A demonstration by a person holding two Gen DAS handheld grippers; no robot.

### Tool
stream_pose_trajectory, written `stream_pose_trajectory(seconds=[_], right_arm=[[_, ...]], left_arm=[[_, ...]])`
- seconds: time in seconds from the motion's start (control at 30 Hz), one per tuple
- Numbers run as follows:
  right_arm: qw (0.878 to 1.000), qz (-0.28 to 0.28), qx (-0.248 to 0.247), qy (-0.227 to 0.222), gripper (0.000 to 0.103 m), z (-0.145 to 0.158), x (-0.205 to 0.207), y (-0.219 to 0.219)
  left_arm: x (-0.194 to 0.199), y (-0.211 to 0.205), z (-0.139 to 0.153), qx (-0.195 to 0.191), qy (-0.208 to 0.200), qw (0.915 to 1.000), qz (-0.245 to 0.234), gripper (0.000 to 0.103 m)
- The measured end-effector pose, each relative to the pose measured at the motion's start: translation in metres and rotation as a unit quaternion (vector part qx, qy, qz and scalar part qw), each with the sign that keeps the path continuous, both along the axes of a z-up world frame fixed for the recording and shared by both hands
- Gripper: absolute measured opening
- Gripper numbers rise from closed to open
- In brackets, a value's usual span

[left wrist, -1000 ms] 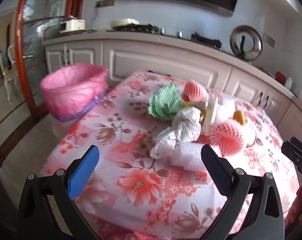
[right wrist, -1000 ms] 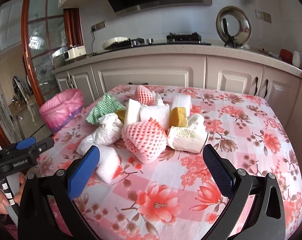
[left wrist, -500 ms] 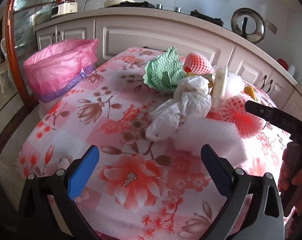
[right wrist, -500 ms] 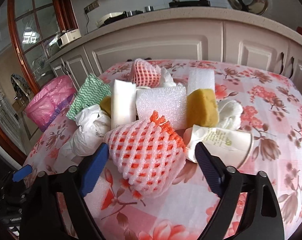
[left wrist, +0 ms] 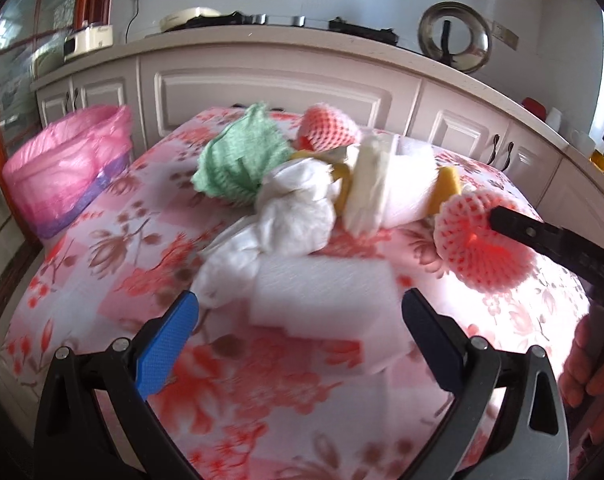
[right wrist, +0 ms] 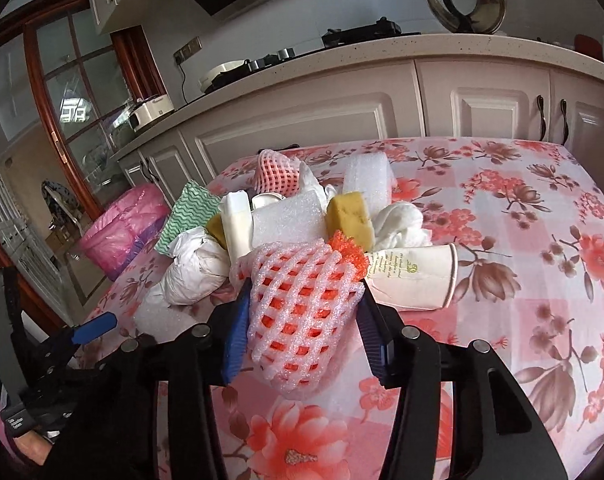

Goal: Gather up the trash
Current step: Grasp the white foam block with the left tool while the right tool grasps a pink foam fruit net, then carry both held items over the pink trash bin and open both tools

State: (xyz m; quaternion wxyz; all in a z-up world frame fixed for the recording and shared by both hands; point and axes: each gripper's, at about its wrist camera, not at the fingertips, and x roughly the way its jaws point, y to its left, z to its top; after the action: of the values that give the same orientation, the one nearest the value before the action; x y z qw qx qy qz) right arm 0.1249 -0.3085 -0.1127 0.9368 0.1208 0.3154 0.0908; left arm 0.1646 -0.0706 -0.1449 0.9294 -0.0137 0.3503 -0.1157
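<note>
Though half-hidden leftward, paper cup (right wrist: 413,276) plain on right.

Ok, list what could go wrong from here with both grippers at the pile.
1. The right gripper has just been closing its jaws on the foam fruit net; the soft net may squash and slip out on lifting.
2. The net touches the paper cup, which could be dragged along.
3. The left gripper, open at the white foam block, may snag the crumpled white bag.
</note>
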Motion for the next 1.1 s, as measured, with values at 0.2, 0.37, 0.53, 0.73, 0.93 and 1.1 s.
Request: stream_pose_trajectory(seconds=[0.2,0.37,0.53,0.73,0.93,1.1], right_arm=[[1.0,-0.014,0.012,-0.005,0.048,0.001,-0.016,-0.015],[1.0,-0.02,0.013,-0.013,0.048,0.003,-0.022,-0.024],[1.0,-0.02,0.012,-0.016,0.048,0.003,-0.024,-0.023],[1.0,-0.002,0.001,-0.029,0.048,0.013,-0.029,-0.001],[0.998,0.028,-0.009,-0.049,0.048,0.028,-0.031,0.031],[0.995,0.078,-0.02,-0.061,0.048,0.04,-0.023,0.074]], left_arm=[[0.013,-0.028,-0.011,0.029,0.003,0.9995,0.014,0.098],[0.016,-0.04,-0.021,0.062,0.0,0.998,0.008,0.08],[0.0,-0.036,-0.014,0.065,-0.038,0.9971,-0.007,0.079],[-0.021,-0.022,0.006,0.061,-0.088,0.9942,-0.001,0.079],[-0.031,0.021,0.031,0.037,-0.117,0.9909,0.055,0.079],[-0.035,0.07,0.045,0.028,-0.126,0.9857,0.108,0.079]])
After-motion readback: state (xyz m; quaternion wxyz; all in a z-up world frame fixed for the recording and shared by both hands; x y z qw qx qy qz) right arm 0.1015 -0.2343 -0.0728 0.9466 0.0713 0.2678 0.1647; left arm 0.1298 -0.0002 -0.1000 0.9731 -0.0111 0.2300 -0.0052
